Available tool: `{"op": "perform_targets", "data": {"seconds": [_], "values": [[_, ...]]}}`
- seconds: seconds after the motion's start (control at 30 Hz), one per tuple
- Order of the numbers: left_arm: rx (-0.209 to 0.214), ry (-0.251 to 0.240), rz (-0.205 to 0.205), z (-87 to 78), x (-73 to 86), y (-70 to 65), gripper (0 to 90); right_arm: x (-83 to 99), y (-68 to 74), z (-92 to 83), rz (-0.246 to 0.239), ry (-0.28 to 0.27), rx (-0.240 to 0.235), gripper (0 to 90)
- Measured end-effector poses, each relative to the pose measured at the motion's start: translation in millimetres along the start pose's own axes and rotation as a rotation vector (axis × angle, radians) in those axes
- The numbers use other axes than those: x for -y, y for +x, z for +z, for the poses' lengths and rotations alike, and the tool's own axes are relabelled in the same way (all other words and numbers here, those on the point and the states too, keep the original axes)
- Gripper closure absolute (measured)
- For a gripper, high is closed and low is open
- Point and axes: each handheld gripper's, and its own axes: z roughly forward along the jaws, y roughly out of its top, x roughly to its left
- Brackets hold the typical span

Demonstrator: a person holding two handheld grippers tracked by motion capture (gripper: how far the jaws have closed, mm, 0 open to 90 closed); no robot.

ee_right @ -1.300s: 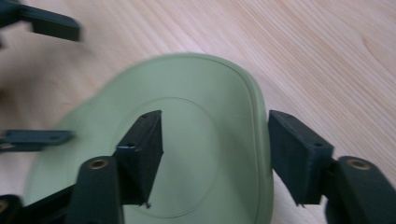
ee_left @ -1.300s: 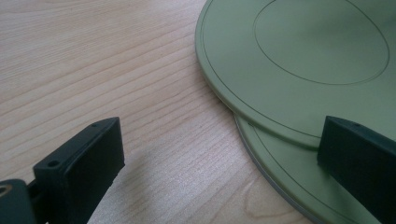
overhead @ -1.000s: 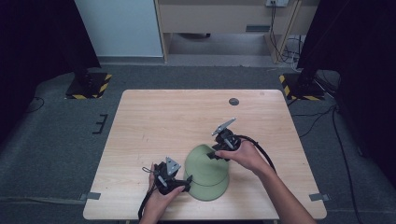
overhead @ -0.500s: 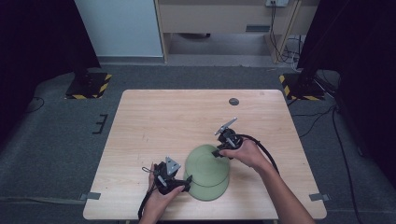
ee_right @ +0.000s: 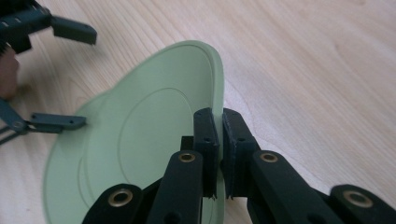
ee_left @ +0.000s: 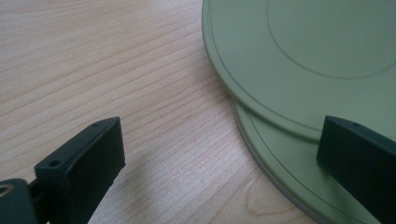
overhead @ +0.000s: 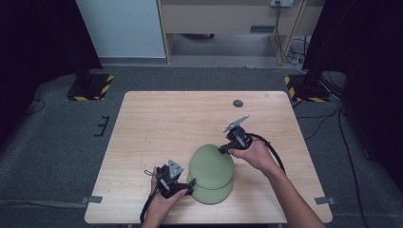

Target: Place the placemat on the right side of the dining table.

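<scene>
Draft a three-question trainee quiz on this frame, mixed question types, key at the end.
1. True or false: the right gripper is shut on the rim of the top plate.
2. How many green plates are on the table? A) one B) two C) three
3. Fill in: the left gripper is ____, its jaws set either side of the bottom plate's edge.

Key: 1 true; 2 B; 3 open.
</scene>
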Motion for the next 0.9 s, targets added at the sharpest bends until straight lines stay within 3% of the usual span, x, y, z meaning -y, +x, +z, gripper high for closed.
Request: {"op": "perform_targets", "data": {"seconds": [0.5,0.9], "values": [[-0.003,0.005,-0.008,-1.1,0.6,1.0,0.7,-11.2,8.7,-40.9,0.012,-0.098,0.001,86.0],[-0.014,0.006,-0.021,-2.6,1.6,4.4,1.1,-21.6,15.0,-68.4,0.021,-0.177,0.044,86.1]]}}
